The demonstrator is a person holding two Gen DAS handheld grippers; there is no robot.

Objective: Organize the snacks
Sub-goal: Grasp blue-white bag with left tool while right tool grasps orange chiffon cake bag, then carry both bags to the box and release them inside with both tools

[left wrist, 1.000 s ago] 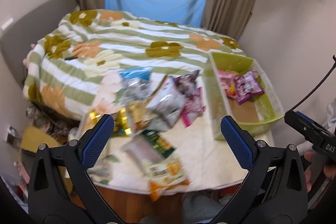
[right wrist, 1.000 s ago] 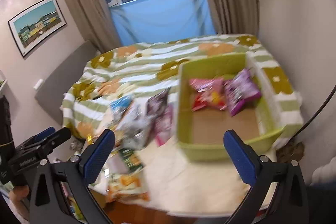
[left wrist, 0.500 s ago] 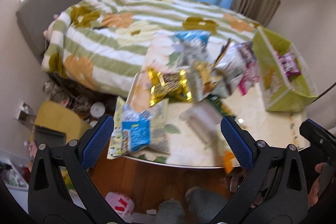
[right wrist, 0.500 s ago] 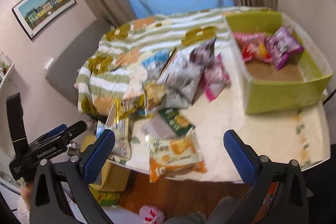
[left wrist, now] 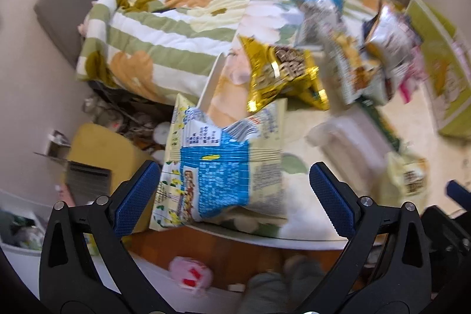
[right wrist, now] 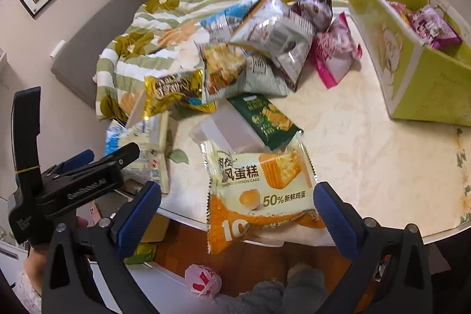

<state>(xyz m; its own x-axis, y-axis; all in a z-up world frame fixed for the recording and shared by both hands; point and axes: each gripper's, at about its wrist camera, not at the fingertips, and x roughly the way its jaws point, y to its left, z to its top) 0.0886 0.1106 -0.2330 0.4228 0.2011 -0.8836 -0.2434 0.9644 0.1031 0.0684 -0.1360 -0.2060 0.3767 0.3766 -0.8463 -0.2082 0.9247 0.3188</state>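
Both grippers stood wide open, holding nothing: the left gripper (left wrist: 234, 190) framed the blue-and-cream packet (left wrist: 217, 169) at the table's edge, the right gripper (right wrist: 237, 206) the chiffon cake packet (right wrist: 259, 190), presumably bound for the green box (right wrist: 412, 72).

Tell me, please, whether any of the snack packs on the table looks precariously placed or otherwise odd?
Yes: the orange chiffon cake pack and the blue-and-cream pack both overhang the table edge, above the floor. The rest lie jumbled in an overlapping heap; nothing looks torn or spilled.
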